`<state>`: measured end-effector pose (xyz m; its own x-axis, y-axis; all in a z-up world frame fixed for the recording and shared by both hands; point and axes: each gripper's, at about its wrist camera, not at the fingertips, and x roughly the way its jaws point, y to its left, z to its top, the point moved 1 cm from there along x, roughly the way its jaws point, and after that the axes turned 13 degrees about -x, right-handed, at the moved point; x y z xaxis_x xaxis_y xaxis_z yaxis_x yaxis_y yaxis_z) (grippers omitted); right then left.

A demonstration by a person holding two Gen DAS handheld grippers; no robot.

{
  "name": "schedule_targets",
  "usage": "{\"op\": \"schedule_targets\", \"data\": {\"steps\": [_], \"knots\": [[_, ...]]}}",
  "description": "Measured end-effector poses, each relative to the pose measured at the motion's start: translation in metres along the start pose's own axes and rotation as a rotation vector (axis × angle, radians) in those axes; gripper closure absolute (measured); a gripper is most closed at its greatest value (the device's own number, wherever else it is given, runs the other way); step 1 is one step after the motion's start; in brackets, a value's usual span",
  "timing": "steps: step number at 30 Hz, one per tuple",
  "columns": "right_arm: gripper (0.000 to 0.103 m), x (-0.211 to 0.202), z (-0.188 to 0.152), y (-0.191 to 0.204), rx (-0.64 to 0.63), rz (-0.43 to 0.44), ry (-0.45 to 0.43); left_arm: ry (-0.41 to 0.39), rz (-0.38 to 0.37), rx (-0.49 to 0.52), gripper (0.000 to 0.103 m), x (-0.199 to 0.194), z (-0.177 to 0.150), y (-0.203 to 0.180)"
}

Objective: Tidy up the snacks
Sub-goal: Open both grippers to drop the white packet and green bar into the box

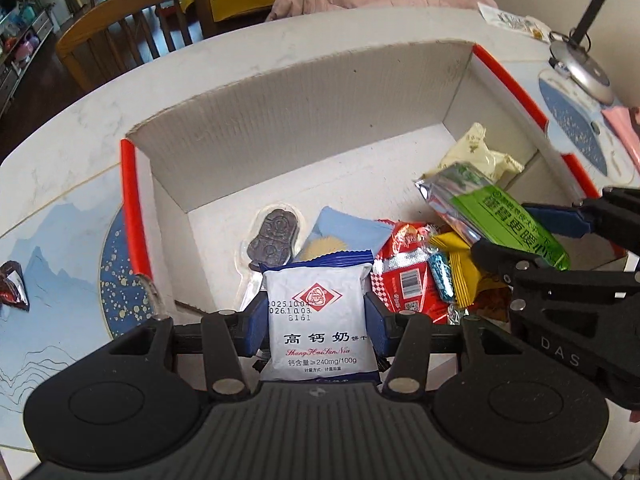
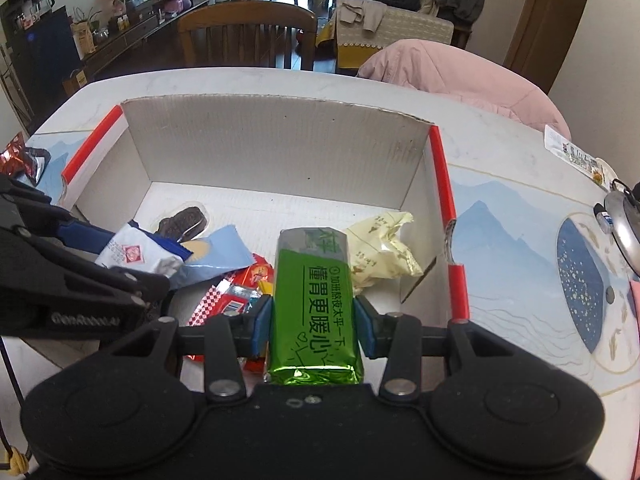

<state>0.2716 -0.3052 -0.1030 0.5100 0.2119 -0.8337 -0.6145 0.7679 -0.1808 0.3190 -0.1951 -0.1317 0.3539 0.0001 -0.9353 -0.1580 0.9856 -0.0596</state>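
My left gripper (image 1: pixel 316 326) is shut on a white biscuit packet (image 1: pixel 318 320) with red and black print, held over the near part of a white cardboard box (image 1: pixel 304 112) with red edges. My right gripper (image 2: pixel 314 326) is shut on a green foil biscuit pack (image 2: pixel 316 300), also over the box. Each gripper shows in the other's view: the right gripper (image 1: pixel 532 236) at the right of the left wrist view, the left gripper (image 2: pixel 116 256) at the left of the right wrist view. On the box floor lie a dark cookie (image 1: pixel 274 236), a light blue packet (image 1: pixel 344 232), a red packet (image 1: pixel 404 276), a yellow wrapper (image 1: pixel 460 268) and a cream packet (image 1: pixel 476 152).
The box stands on a white table (image 2: pixel 500 148) with blue-patterned mats. A dark red snack (image 1: pixel 14 286) lies on the table left of the box, a white sachet (image 2: pixel 576 156) to its right near a metal lamp base (image 1: pixel 580 68). A wooden chair (image 2: pixel 246 36) and pink padded jacket (image 2: pixel 460 76) stand behind.
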Motion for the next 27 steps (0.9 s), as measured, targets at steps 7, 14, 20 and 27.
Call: {"op": "schedule_targets", "data": {"steps": [7, 14, 20, 27], "knots": [[0.060, 0.001, 0.000, -0.004, 0.016, 0.020, 0.008, 0.038, -0.002, 0.011, 0.053, 0.011, -0.002, -0.005], [0.052, -0.007, -0.004, -0.005, 0.043, 0.021, -0.006, 0.018, -0.042, 0.002, 0.049, 0.004, -0.005, -0.001], [0.049, -0.031, -0.002, -0.001, 0.036, 0.021, -0.057, -0.023, -0.097, 0.000, 0.047, -0.021, -0.009, 0.006], [0.044, -0.065, 0.006, 0.011, 0.037, 0.032, -0.127, -0.097, -0.158, -0.021, 0.046, -0.062, -0.018, 0.027]]}}
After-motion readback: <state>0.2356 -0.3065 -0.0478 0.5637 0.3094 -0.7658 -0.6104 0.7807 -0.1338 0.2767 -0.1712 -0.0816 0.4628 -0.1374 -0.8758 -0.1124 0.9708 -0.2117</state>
